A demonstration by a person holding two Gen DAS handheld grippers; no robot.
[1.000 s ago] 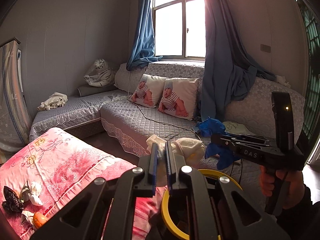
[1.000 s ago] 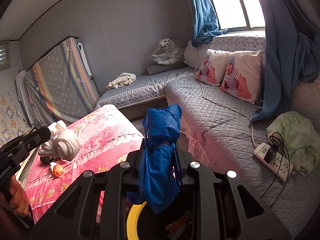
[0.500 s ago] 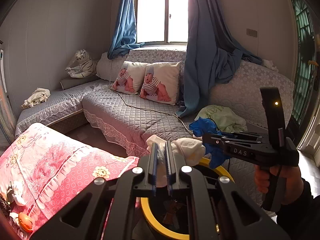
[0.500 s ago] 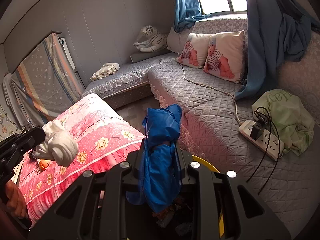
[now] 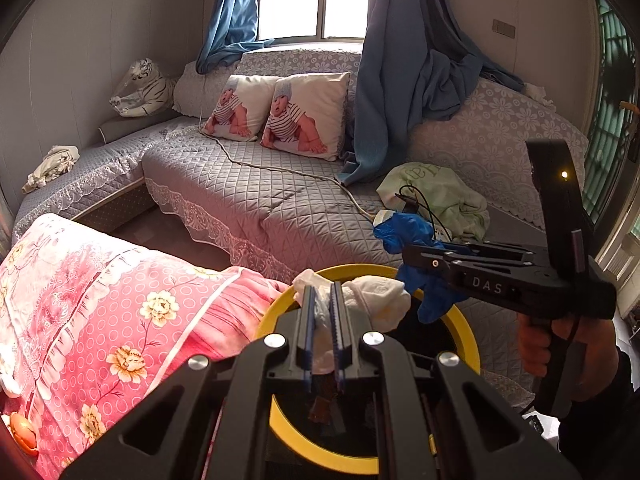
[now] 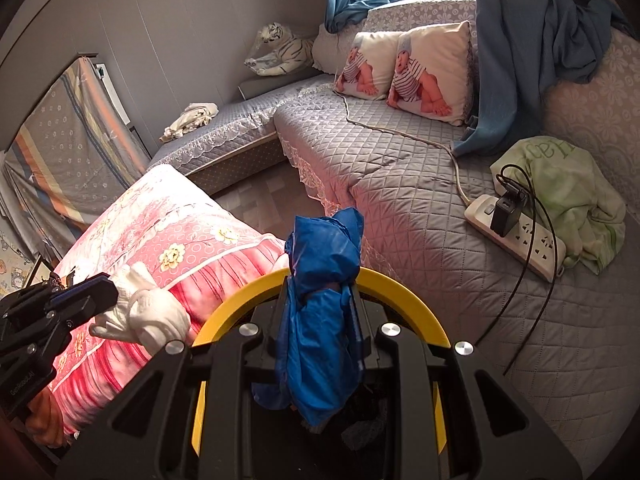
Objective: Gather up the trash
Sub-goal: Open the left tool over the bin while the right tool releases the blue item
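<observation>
My left gripper (image 5: 321, 300) is shut on a crumpled white tissue wad (image 5: 376, 300) and holds it over the yellow-rimmed trash bin (image 5: 466, 332). My right gripper (image 6: 320, 284) is shut on a crumpled blue plastic bag (image 6: 320, 320), also above the bin's yellow rim (image 6: 404, 292). The right gripper with the blue bag (image 5: 408, 232) shows at the right of the left wrist view. The left gripper with the tissue wad (image 6: 148, 312) shows at the lower left of the right wrist view. Some dark trash lies inside the bin.
A table with a pink floral cloth (image 5: 100, 300) stands left of the bin, with an orange scrap (image 5: 22, 432) at its near edge. A grey quilted sofa (image 5: 260, 196) lies behind, with a power strip (image 6: 516, 236), cables and a green cloth (image 6: 568, 192).
Both grippers have moved away from the pink table toward the sofa and tilted down. The yellow bin now sits right under both held pieces. Both grips are unchanged.
</observation>
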